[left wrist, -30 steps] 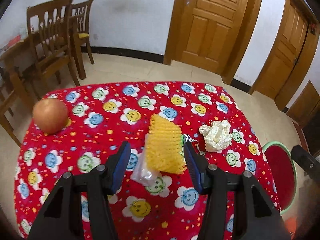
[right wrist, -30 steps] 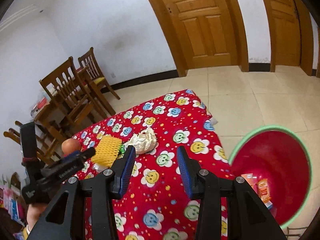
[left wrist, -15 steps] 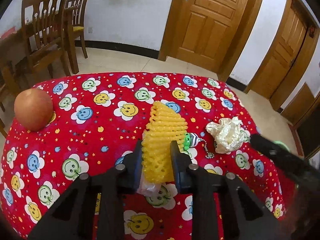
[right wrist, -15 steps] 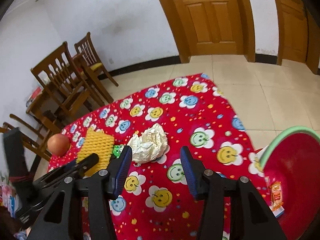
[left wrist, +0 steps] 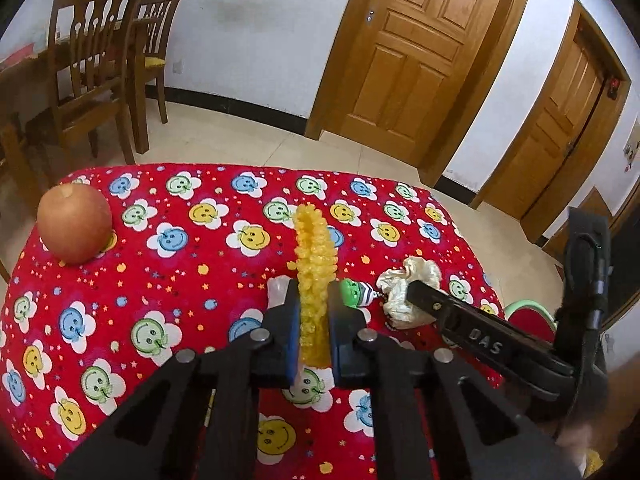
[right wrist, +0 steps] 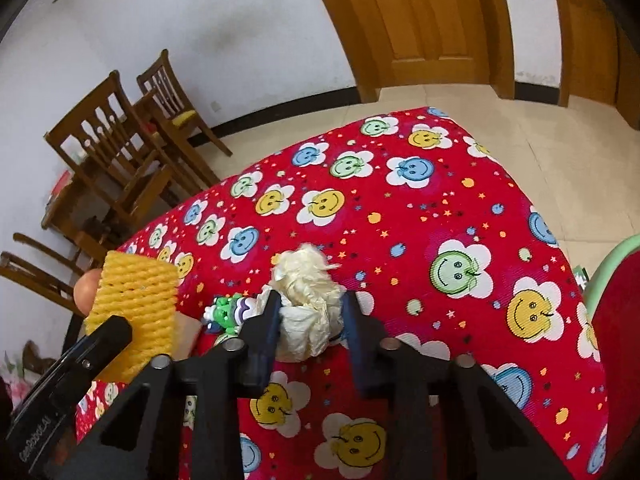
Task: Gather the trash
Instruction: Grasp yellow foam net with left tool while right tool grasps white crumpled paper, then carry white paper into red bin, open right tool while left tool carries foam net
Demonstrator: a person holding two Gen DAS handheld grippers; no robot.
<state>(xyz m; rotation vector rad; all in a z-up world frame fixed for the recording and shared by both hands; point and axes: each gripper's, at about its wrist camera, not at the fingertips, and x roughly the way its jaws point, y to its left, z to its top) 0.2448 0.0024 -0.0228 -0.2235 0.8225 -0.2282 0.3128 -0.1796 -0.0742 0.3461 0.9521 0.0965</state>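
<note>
A: At the near edge of the table (left wrist: 132, 276), w/ the red smiley cloth – what's the left gripper (left wrist: 313, 320) doing?

B: Clamped tight on the yellow foam net (left wrist: 314, 276). Jaws pressed flat on both sides, net squeezed thin and standing up on edge betw. them. From the right wrist cam it's the broad yellow sheet (right wrist: 134, 308) on the left, one black finger across its lower part.

A: And the right gripper (right wrist: 309, 320)?

B: Jaws partway apart, straddling the crumpled white paper wad (right wrist: 306, 304). Left pad looks to touch the paper; right pad is close, can't tell if it's touching. Wad sits on the cloth near the table's right edge.

A: Anything betw. the two?

B: Small green-and-purple toy (right wrist: 228, 312) on a bead chain, lying on the cloth just beside the wad, betw. it and the net. Also a clear plastic scrap (left wrist: 278, 288) just left of the left jaws.

A: Further back?

B: An apple (left wrist: 74, 228) near the far left corner of the table, well apart from the rest. Off the table's right side, a red bin w/ green rim (right wrist: 608, 280) on the floor. Beyond that, tile floor, wooden chairs (left wrist: 96, 68) at the left wall, wooden doors (left wrist: 412, 60) at the back.
</note>
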